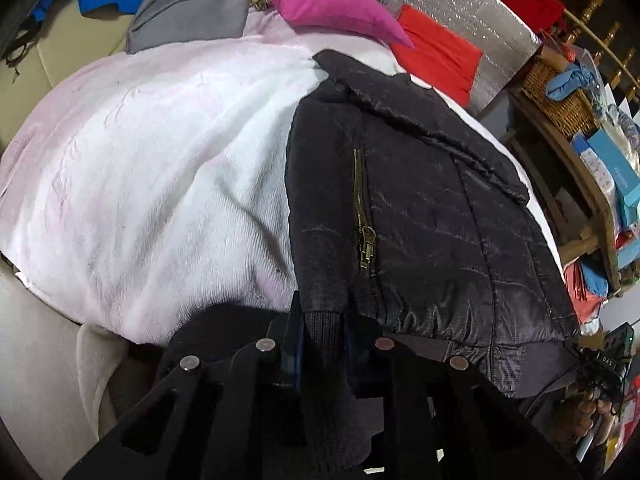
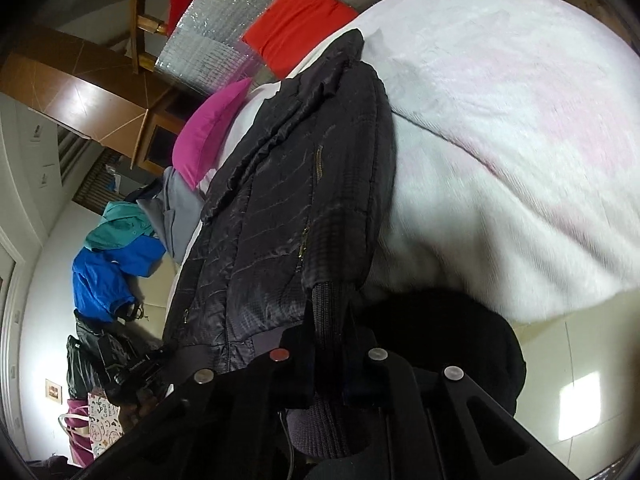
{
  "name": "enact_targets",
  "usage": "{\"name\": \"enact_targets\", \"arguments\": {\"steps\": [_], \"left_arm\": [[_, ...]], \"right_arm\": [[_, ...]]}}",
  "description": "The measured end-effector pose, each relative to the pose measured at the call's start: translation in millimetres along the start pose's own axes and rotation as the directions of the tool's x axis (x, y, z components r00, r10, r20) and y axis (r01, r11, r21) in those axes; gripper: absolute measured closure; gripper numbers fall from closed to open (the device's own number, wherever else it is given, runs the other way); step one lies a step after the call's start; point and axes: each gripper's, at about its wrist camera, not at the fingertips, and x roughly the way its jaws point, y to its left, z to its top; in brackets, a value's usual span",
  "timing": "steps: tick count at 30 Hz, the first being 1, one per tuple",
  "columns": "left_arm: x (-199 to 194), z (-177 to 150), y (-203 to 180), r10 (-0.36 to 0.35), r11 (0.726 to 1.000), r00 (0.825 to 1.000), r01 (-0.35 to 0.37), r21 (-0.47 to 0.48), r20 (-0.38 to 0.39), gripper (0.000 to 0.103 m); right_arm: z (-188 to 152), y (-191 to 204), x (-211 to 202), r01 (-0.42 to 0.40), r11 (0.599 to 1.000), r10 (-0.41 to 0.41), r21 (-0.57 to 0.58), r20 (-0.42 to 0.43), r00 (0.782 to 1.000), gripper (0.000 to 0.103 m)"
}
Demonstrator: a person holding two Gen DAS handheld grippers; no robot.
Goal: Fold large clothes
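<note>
A black quilted jacket (image 1: pixel 420 216) with a brass pocket zip (image 1: pixel 366 220) lies on a white fleecy blanket (image 1: pixel 152 184) over a bed. My left gripper (image 1: pixel 322 340) is shut on a ribbed knit cuff (image 1: pixel 322 328) at the jacket's near edge. In the right wrist view the same jacket (image 2: pixel 280 216) stretches away over the blanket (image 2: pixel 520 140). My right gripper (image 2: pixel 330 344) is shut on a ribbed cuff (image 2: pixel 330 312) of the jacket at its near end.
A magenta pillow (image 1: pixel 328 4), a red cloth (image 1: pixel 440 60) and a grey garment (image 1: pixel 192 8) lie at the bed's far side. Blue clothes (image 2: pixel 108 272) lie on the floor. A cluttered wooden shelf with a wicker basket (image 1: pixel 560 96) stands at the right.
</note>
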Motion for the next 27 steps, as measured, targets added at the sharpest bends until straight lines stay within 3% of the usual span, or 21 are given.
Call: {"name": "enact_targets", "arguments": {"steps": [5,8,12,13,17,19,20,21,22,27], "left_arm": [[10.5,4.8,-3.9,0.011,1.0,1.0,-0.011,0.004,-0.009,0.081],[12.9,4.7,-1.9,0.021,1.0,1.0,-0.021,-0.018,-0.008,0.075],[22.2,5.9,-5.0,0.024,0.999,0.999,-0.025,-0.025,-0.027,0.059],[24.6,6.9,-6.9,0.021,1.0,0.999,-0.022,-0.02,-0.032,0.054],[32.8,8.7,-18.8,0.044,0.999,0.998,-0.042,0.024,-0.055,0.051],[34.6,8.7,-21.7,0.054,0.998,0.997,-0.052,0.034,-0.058,0.051],[34.6,8.3,-21.9,0.062,0.997,0.996,-0.06,0.041,-0.06,0.053],[36.5,9.8,-23.9,0.074,0.996,0.995,-0.071,0.052,-0.062,0.06],[37.9,10.6,-23.6,0.089,0.994,0.994,-0.086,0.061,-0.062,0.083],[18.0,10.2,-15.0,0.026,0.999,0.999,-0.026,0.033,-0.023,0.085]], "right_arm": [[1.0,3.9,9.0,0.044,0.998,-0.044,-0.034,-0.004,0.999,0.087],[1.3,2.2,13.0,0.084,0.996,-0.084,-0.033,-0.004,0.996,0.078],[5.9,-5.5,8.3,0.107,0.994,-0.107,-0.007,0.039,0.993,0.042],[7.6,-6.2,8.5,0.104,0.995,-0.104,-0.01,0.037,0.994,0.041],[15.1,-5.0,25.5,0.088,0.996,-0.088,-0.02,-0.024,0.996,0.042],[15.8,-2.1,34.0,0.086,0.995,-0.089,-0.043,-0.05,0.995,0.067],[15.9,-2.6,35.8,0.092,0.995,-0.095,-0.047,-0.056,0.994,0.071],[16.6,-1.9,39.5,0.095,0.994,-0.099,-0.051,-0.069,0.993,0.077],[16.5,-1.5,40.6,0.094,0.994,-0.097,-0.053,-0.076,0.992,0.081],[13.4,5.6,28.8,0.04,0.998,-0.043,-0.054,-0.058,0.997,0.086]]}}
